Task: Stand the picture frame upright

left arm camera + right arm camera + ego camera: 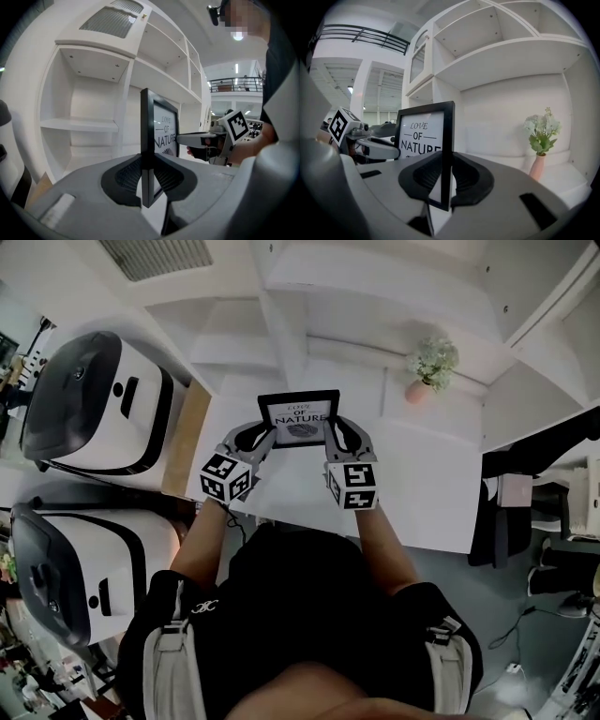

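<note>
A black picture frame (pixel 299 418) with a "LOVE OF NATURE" print is held upright between both grippers, over the white shelf top (pixel 422 493). My left gripper (pixel 265 436) is shut on the frame's left edge (pixel 146 140). My right gripper (pixel 332 434) is shut on its right edge (pixel 448 150). In the left gripper view the right gripper (pixel 187 139) shows beyond the frame, and in the right gripper view the left gripper (pixel 393 151) shows the same way. The frame's bottom edge hangs a little above the surface in both gripper views.
A pink vase of white flowers (pixel 429 367) (pixel 541 140) stands at the back right of the shelf. White open shelves (pixel 79 124) rise behind the frame. Two white-and-black machines (pixel 94 404) stand at the left. A dark chair (pixel 511 498) is at the right.
</note>
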A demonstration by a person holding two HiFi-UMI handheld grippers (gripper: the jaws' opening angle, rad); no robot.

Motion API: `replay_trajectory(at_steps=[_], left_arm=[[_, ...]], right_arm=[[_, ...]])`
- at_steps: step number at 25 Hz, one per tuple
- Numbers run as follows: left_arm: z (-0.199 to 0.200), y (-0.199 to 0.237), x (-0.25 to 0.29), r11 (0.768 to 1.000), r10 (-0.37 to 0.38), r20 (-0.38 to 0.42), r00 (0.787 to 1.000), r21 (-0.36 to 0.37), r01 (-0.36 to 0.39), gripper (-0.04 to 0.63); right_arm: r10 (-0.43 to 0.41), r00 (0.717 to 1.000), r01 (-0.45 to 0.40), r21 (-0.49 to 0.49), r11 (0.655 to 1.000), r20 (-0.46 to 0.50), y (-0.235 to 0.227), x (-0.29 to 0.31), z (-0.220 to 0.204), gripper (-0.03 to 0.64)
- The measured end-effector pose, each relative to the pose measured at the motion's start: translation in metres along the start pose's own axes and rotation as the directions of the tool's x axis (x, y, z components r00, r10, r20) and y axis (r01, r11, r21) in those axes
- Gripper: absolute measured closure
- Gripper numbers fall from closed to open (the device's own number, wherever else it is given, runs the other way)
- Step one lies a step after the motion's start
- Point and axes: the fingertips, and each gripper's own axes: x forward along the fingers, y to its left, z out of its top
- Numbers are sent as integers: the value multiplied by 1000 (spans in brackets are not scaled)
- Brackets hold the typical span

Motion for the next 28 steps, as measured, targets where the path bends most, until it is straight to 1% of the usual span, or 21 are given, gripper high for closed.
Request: replay_trajectory(at_steps=[7, 10, 14, 21, 24, 28], left_arm=[[-2, 36, -17, 997, -75, -13, 997, 14, 75, 509], [-6, 50, -16, 993, -113, -33, 993, 37, 114, 509], [-11, 65, -11, 986, -145, -54, 988, 76, 149, 506], [-22, 86, 0, 965, -240, -79, 967, 90, 247, 506], [-28, 94, 5, 959, -262, -86, 961, 85, 270, 506], [-37, 98, 10, 955, -279, -101, 955, 76, 287, 506]], right_arm=[[-93, 995, 93, 16, 996, -20, 33, 16, 0, 548], [-138, 990, 139, 14, 990, -32, 42, 24, -3, 548], [-199, 979, 200, 3, 980, -38, 49, 32, -5, 546], [-300, 953, 301, 23, 953, -50, 55, 45, -17, 546], [-329, 943, 330, 23, 944, -55, 58, 51, -22, 546], [-345, 935, 348, 28, 937, -79, 56, 57, -32, 546]])
